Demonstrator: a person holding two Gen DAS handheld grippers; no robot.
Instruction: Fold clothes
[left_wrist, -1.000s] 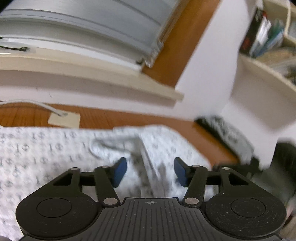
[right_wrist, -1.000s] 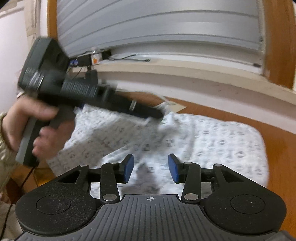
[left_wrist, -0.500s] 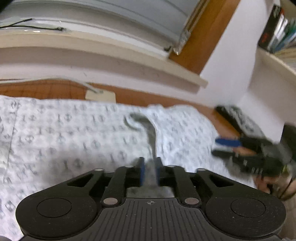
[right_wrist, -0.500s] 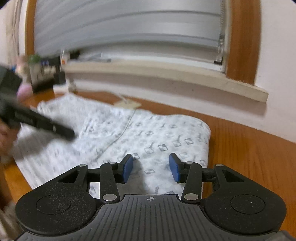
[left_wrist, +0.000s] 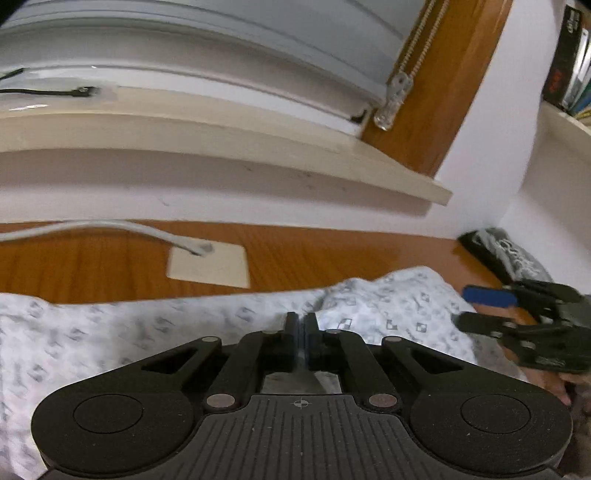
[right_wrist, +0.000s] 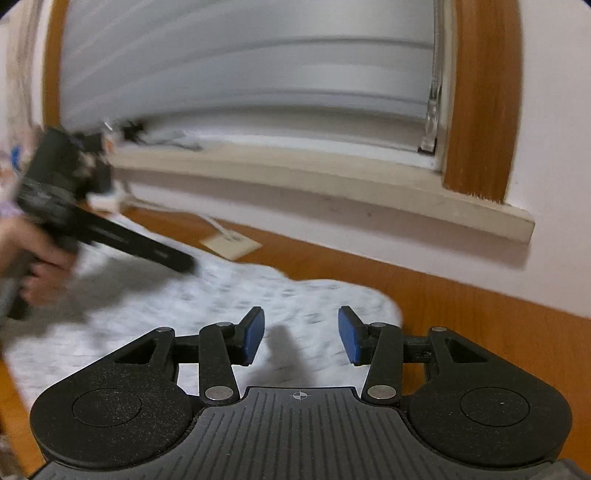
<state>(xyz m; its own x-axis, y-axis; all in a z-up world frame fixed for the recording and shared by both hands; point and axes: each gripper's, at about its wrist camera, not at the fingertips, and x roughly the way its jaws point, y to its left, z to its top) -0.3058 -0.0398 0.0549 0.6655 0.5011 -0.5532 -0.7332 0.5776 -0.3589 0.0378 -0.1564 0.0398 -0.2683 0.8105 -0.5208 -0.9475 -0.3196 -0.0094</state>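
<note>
A white garment (left_wrist: 92, 332) with a small grey print lies spread on the wooden table (left_wrist: 314, 254). My left gripper (left_wrist: 300, 325) is shut on a fold of this garment, its jaws pressed together at the cloth's far edge. In the right wrist view the left gripper (right_wrist: 184, 263) reaches in from the left, held by a hand (right_wrist: 40, 266), with its tip at the garment (right_wrist: 314, 295). My right gripper (right_wrist: 301, 334) is open just above the garment's right end, nothing between its blue pads. The right gripper (left_wrist: 463, 310) also shows at the right edge of the left wrist view.
A cream cover plate (left_wrist: 208, 264) with a white cable (left_wrist: 110, 225) lies on the table behind the garment. A window ledge (left_wrist: 221, 140) overhangs the back wall. A black object (left_wrist: 506, 254) sits at the far right corner, under a shelf of books (left_wrist: 569, 66).
The left gripper shut on a raised fold of the garment and has moved with it toward the far edge. The right gripper stayed open and shifted toward the garment's right end.
</note>
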